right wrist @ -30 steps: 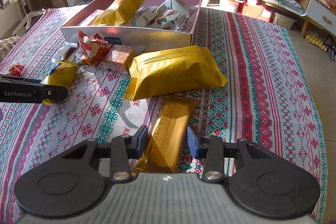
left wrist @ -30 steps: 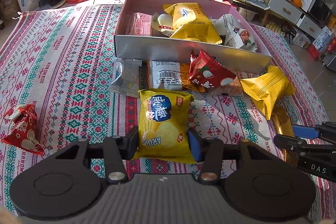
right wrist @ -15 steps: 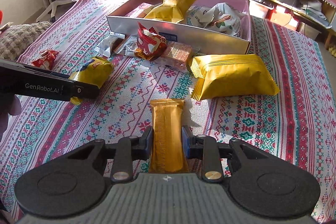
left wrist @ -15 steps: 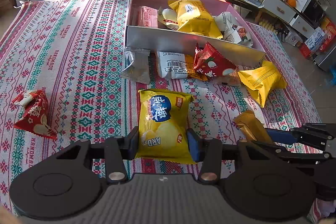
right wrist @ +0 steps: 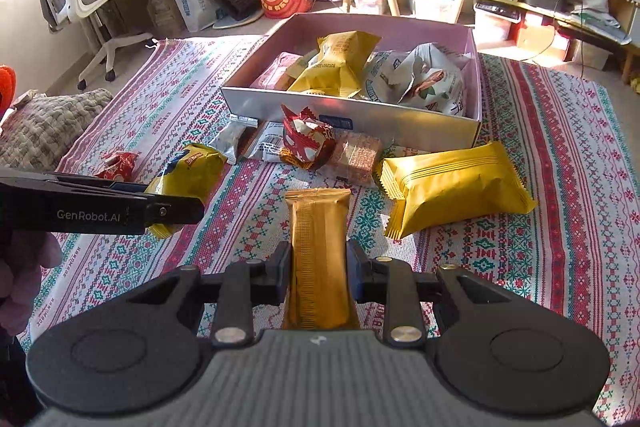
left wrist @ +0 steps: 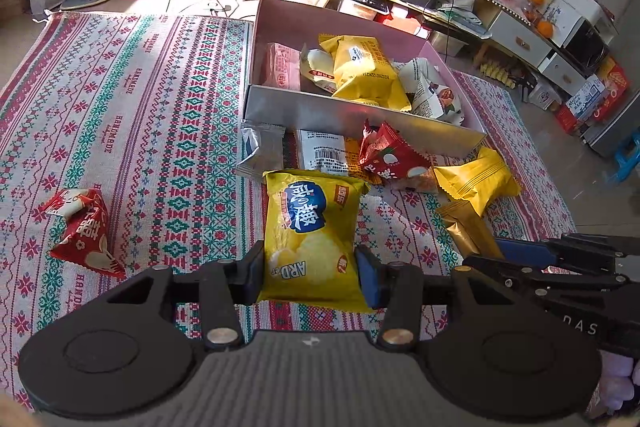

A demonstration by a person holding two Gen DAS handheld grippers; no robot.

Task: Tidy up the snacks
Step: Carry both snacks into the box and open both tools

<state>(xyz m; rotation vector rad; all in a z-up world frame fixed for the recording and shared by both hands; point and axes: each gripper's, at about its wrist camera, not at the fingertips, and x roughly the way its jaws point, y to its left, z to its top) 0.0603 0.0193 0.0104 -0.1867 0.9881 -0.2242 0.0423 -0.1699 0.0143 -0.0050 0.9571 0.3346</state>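
My left gripper (left wrist: pixel 308 271) is shut on a yellow chip bag (left wrist: pixel 312 227), its pads pressing on the bag's lower sides, and holds it just above the patterned cloth. In the right wrist view my right gripper (right wrist: pixel 318 271) is shut on a slim gold snack bar (right wrist: pixel 318 227) that sticks out forward between the pads. Ahead of both stands an open pink box (left wrist: pixel 352 119) holding several snack packs. The right wrist view shows the same box (right wrist: pixel 432 131) and, to the left, the left gripper (right wrist: pixel 176 211) with its chip bag (right wrist: pixel 188 171).
In front of the box lie a silver packet (left wrist: pixel 260 151), a white packet (left wrist: pixel 324 151), a red packet (right wrist: pixel 306 139) and a large yellow pack (right wrist: pixel 452 187). Another red packet (left wrist: pixel 84 231) lies far left on the cloth. A grey cushion (right wrist: pixel 44 123) sits at the cloth's left edge.
The right jaws closed on the gold bar, which lay loose between them a second ago. Both grippers rose from the cloth with their snacks; the box now looks nearer in both views.
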